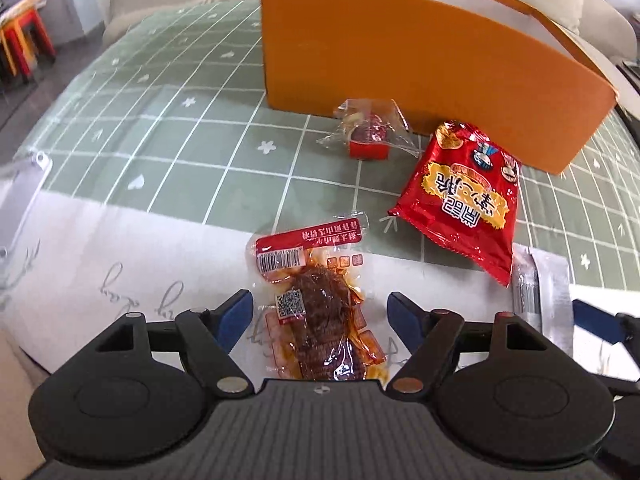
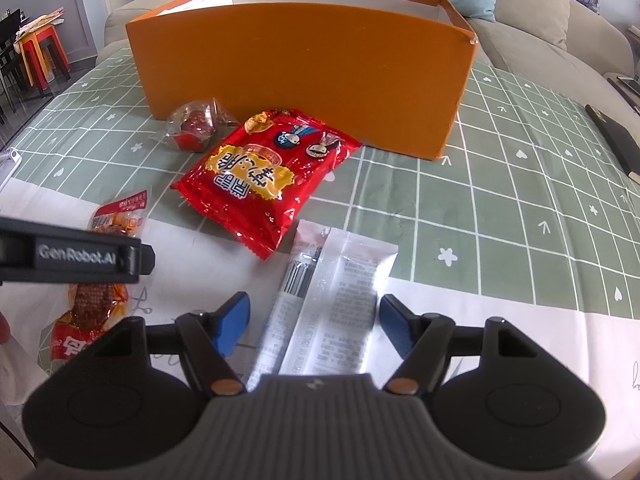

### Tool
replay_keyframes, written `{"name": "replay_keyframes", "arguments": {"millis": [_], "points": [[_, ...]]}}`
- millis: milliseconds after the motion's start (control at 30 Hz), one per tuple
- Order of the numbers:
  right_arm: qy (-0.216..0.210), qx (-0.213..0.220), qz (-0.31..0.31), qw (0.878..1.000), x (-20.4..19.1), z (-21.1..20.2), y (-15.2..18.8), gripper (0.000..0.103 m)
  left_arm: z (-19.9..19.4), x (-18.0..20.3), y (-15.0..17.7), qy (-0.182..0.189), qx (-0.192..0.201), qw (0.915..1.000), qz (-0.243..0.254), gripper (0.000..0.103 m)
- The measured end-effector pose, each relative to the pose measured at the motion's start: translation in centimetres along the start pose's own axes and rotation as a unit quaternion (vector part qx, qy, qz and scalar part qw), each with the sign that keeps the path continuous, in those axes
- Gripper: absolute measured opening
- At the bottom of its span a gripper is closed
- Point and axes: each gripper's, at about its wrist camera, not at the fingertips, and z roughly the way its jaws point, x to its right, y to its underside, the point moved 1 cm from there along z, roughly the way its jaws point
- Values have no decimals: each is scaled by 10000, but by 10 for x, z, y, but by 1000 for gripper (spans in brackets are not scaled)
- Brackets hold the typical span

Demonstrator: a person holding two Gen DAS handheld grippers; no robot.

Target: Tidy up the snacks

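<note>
My left gripper is open, its blue fingers on either side of a clear pack of brown spicy snack lying on the table. My right gripper is open, its fingers on either side of a silver-white sachet. A red snack bag lies between them and the orange box. A small clear-wrapped red snack sits against the box front. The brown pack also shows in the right wrist view, partly behind the left gripper's body.
The table wears a green checked cloth with a white front band. A beige sofa with cushions stands behind the box. A dark flat object lies at the table's right edge. Red and yellow stools stand far left.
</note>
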Motion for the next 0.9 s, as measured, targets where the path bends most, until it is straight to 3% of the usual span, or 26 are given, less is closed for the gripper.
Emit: {"name": "replay_keyframes", "arguments": {"millis": [133,200,300,367,700,900], "points": [[-14,18,1,10000,0,0,1,72,-1,1,2,10,158,9997,178,75],[-15,16,-20,10000,-1,0,1,69,-2,0,3,55,187,9995,236,75],[0,57,-28,10000,-1,-3,1,54,-3,0,6,107,286,9987,397,74],[-21,39,-38,10000,-1,-3,0,52,-4,1,7,137,290,9984,470,74],[61,-152,107,9998,1,-10,1,48,-14,-4,10,307,278,9978,525,72],[143,-15,253,9996,6,-25,-4,48,-32,-6,4,426,445,9969,490,72]]}}
